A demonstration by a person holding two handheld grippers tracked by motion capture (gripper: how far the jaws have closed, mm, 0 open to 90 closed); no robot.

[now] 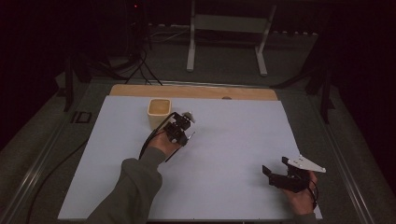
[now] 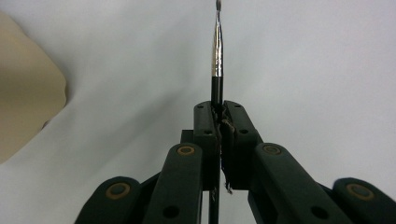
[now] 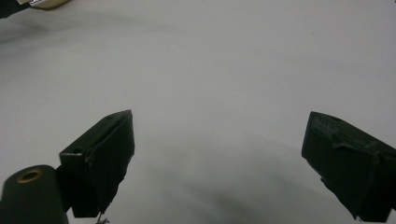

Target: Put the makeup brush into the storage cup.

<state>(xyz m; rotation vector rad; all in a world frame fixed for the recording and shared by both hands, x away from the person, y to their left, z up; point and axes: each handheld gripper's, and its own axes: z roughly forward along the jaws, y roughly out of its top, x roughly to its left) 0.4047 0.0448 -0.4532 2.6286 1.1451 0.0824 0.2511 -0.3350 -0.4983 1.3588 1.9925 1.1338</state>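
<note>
Left gripper (image 2: pixel 219 112) jaws clenched on thin black metal-ferruled brush (image 2: pixel 217 56); right gripper (image 3: pixel 219 158) released. Risk: slim handle pivots, misses beige square cup (image 1: pixel 159 112).

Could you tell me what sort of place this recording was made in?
Probably a lab or recording workspace, dimly lit: a table covered with a plain white sheet, cables trailing over the floor behind it, and a white metal stand at the back.
</note>
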